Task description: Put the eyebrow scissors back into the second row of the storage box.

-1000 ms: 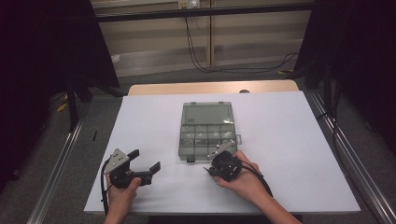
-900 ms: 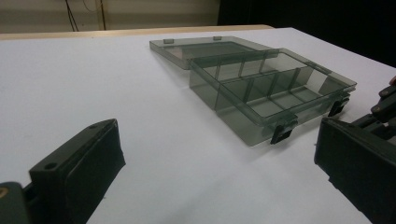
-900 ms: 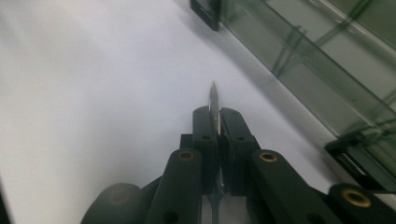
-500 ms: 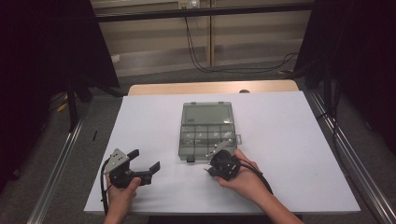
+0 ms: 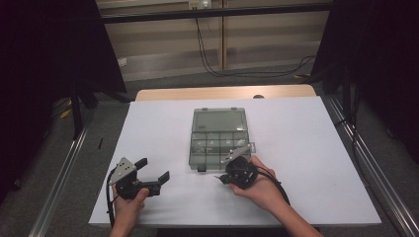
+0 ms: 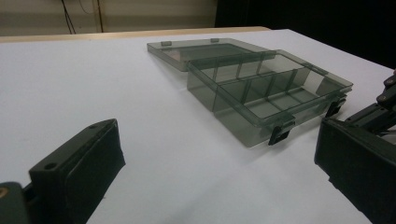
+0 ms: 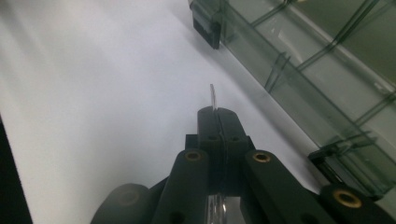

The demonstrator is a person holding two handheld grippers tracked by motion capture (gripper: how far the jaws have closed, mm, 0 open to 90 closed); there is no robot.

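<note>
i am holding a thin clear plastic divider (image 7: 214,97) in the right gripper (image 7: 217,114), jaws pinched flat on it so just its tip is poking out past the pads. the open organizer box (image 5: 218,138) is sitting mid-table, lid laid back, its near wall with the black latches (image 6: 281,132) just beside my right gripper. the left gripper (image 5: 150,170) is resting on the white table (image 5: 306,148) off to the box's left, jaws standing wide with nothing between them. i judge the step is seating the divider in a compartment slot, so i am keeping the strip upright, lining it with the slot ribs, and pressing gently, since such thin plastic would probably bend or slip if i am squeezing crookedly.
</note>
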